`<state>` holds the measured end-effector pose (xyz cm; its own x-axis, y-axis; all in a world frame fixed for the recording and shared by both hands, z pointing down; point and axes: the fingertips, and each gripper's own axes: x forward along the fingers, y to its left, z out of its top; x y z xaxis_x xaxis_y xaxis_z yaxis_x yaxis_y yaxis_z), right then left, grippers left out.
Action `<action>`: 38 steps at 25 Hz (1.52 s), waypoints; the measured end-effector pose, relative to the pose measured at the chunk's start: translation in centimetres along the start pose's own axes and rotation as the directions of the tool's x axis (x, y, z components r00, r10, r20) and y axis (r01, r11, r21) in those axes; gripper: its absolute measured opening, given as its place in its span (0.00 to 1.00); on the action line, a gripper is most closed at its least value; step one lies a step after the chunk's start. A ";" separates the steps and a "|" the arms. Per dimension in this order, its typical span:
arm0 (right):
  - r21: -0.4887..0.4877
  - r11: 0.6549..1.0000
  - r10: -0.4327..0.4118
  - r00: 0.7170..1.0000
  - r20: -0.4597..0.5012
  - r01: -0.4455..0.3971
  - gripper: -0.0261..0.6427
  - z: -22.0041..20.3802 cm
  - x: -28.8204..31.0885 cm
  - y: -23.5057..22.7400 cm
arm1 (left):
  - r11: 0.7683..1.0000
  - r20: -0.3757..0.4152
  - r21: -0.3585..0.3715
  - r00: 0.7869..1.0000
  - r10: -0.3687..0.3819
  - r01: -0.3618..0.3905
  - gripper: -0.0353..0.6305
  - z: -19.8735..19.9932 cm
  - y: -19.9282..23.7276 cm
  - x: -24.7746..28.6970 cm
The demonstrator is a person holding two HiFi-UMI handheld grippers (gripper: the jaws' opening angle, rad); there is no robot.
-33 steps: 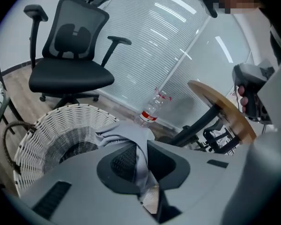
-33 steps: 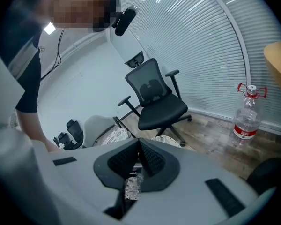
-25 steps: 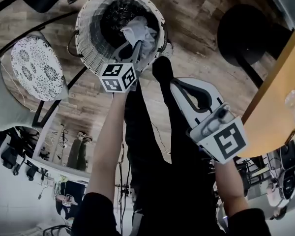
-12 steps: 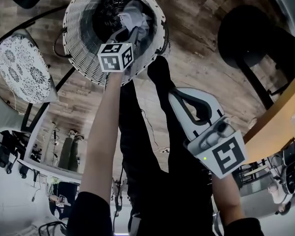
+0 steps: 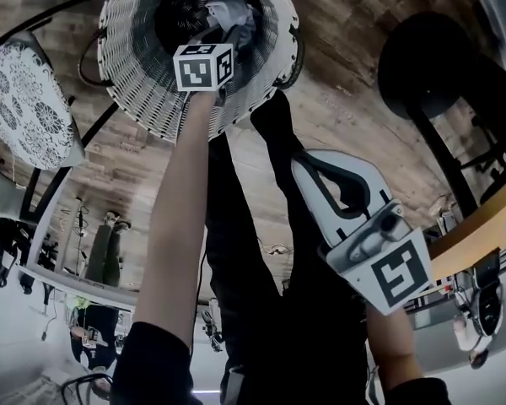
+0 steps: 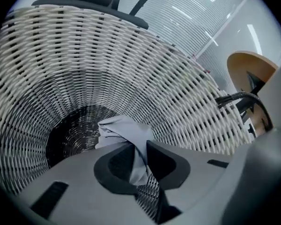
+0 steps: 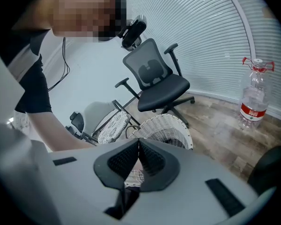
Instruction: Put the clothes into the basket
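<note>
Inside the wicker basket (image 6: pixel 192 93), L tool (image 6: pixel 139 161) was clamped on a grey cloth (image 6: pixel 126 132) above the dark bottom, while R tool (image 7: pixel 139 154) hung outside, jaws together w/ nothing between.

All share basket (image 5: pixel 131 74): head view from above, left gripper view inside, right gripper view seemingly farther.

Your basket (image 5: pixel 135 83) cut off at the head view's top, cloth (image 5: pixel 225 7) half hidden behind your left gripper (image 5: pixel 230 34), bottle (image 7: pixel 254 95) label unreadable.
</note>
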<state>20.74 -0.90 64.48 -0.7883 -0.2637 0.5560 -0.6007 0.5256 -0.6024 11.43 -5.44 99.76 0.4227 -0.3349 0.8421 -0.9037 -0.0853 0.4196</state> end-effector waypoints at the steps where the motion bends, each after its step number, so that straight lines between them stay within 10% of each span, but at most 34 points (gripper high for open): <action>1: 0.000 1.000 0.001 1.000 0.000 -0.001 0.06 0.0 0.1 0.0 | 1.000 -0.013 -0.007 1.000 0.007 -0.007 0.15 -0.3 0.3 0.3; 23: -0.056 0.998 0.012 0.999 0.033 -0.010 0.06 2.7 -1.3 3.5 | 1.000 -0.049 0.006 0.999 0.015 -0.015 0.13 -0.3 -0.3 -4.4; 38: -0.152 0.987 -0.025 0.992 0.124 0.044 0.06 8.9 -6.1 10.7 | 0.989 -0.077 0.143 0.996 -0.038 0.049 0.07 3.5 -5.5 -15.4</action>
<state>17.91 -0.86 49.60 -0.7836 -0.3752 0.4952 -0.6073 0.6306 -0.4833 9.70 -3.07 83.32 0.4610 -0.2578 0.8492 -0.8824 -0.2347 0.4078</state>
